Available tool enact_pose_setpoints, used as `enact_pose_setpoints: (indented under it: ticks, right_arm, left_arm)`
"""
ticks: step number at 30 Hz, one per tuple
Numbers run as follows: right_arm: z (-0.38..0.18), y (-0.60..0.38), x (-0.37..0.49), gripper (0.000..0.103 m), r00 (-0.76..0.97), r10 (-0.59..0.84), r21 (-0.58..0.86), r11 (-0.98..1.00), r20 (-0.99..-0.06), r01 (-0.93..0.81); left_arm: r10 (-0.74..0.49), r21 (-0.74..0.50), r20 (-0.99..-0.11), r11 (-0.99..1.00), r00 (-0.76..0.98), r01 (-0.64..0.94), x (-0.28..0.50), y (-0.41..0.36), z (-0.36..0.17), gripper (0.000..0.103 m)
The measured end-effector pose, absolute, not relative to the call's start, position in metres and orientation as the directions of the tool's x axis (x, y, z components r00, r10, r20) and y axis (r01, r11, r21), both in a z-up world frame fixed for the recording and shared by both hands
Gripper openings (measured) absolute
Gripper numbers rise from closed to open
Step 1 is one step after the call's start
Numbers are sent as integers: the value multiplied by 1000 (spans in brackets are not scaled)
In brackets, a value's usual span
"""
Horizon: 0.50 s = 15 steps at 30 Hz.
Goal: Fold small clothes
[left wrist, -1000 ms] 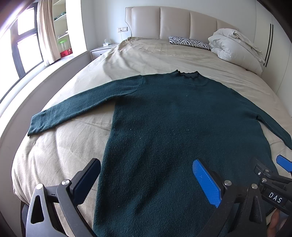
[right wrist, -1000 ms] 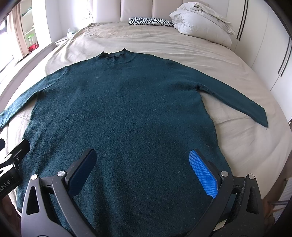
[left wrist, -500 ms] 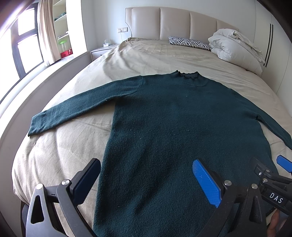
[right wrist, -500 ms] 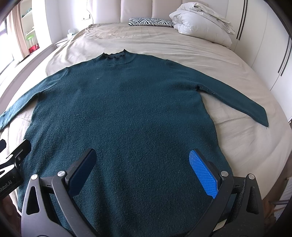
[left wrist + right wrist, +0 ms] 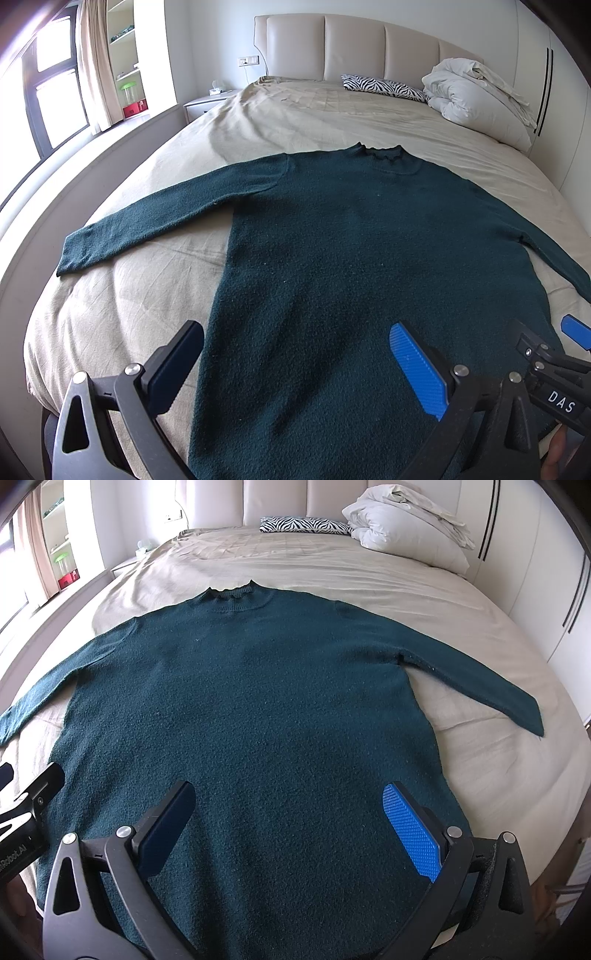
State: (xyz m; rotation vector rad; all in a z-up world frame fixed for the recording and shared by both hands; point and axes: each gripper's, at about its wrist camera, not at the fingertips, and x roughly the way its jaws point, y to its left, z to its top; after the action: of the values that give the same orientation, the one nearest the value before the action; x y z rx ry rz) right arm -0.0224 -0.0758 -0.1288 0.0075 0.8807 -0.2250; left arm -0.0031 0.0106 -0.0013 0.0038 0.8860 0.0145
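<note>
A dark green knitted sweater (image 5: 351, 236) (image 5: 251, 701) lies flat on the beige bed sheet (image 5: 122, 306), collar toward the headboard and both sleeves spread out sideways. My left gripper (image 5: 295, 343) hovers open above the sweater's lower left part, holding nothing. Over the lower middle of the sweater my right gripper (image 5: 288, 805) is also open and holds nothing. The left sleeve cuff (image 5: 74, 254) rests near the bed's left edge. The right sleeve cuff (image 5: 532, 720) lies near the right edge. The hem is hidden behind the grippers.
A white bundled duvet (image 5: 476, 99) and a zebra-print pillow (image 5: 384, 86) sit by the padded headboard (image 5: 369, 44). A nightstand (image 5: 207, 103) and a window stand to the left. White wardrobe doors (image 5: 554, 590) run along the right side.
</note>
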Motion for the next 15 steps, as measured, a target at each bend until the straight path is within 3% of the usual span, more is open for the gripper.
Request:
enact_pose_setpoints:
  ticks: [10,15]
  right_arm:
    - [-129,-79,-20,103,612,-192,-90,977,-767,193]
    - [-131,-92,-13,103,601,-130,-19,982,-789,186]
  left_arm:
    - [20,6,-785,1000,620,-25,2,11,-2,103]
    - [64,39,-775,998,629,-53,11,6,-4,103]
